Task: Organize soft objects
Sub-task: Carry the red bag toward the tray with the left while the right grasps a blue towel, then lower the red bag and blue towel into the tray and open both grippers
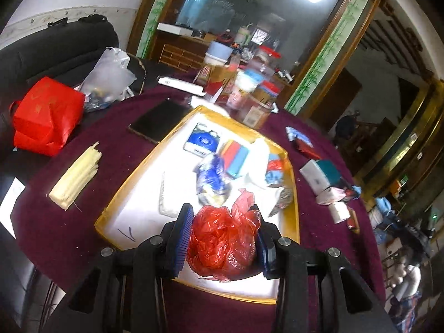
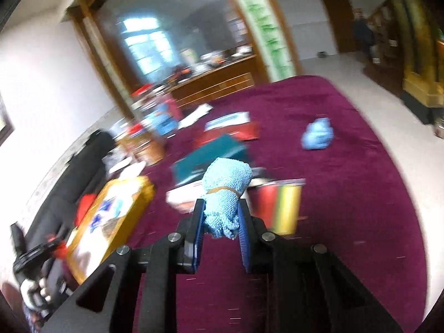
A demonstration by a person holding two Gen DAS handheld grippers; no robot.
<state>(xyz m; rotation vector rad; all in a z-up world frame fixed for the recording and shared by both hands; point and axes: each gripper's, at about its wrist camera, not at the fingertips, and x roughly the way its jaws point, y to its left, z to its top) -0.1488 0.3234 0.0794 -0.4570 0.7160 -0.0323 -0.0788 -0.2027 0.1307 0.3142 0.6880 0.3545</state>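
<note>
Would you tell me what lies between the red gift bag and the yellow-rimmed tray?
In the left wrist view, a pale bundle of sticks lies on the cloth between red bag and tray.

The surface (image 1: 83, 238) in front of me wore a maroon cloth. On it sat a yellow-rimmed tray (image 1: 155, 152), a pale bundle of sticks (image 1: 76, 177), a dark tablet (image 1: 159, 120), a few small white boxes (image 1: 315, 173), and a crumpled blue cloth (image 2: 317, 134) well off by itself.
</note>
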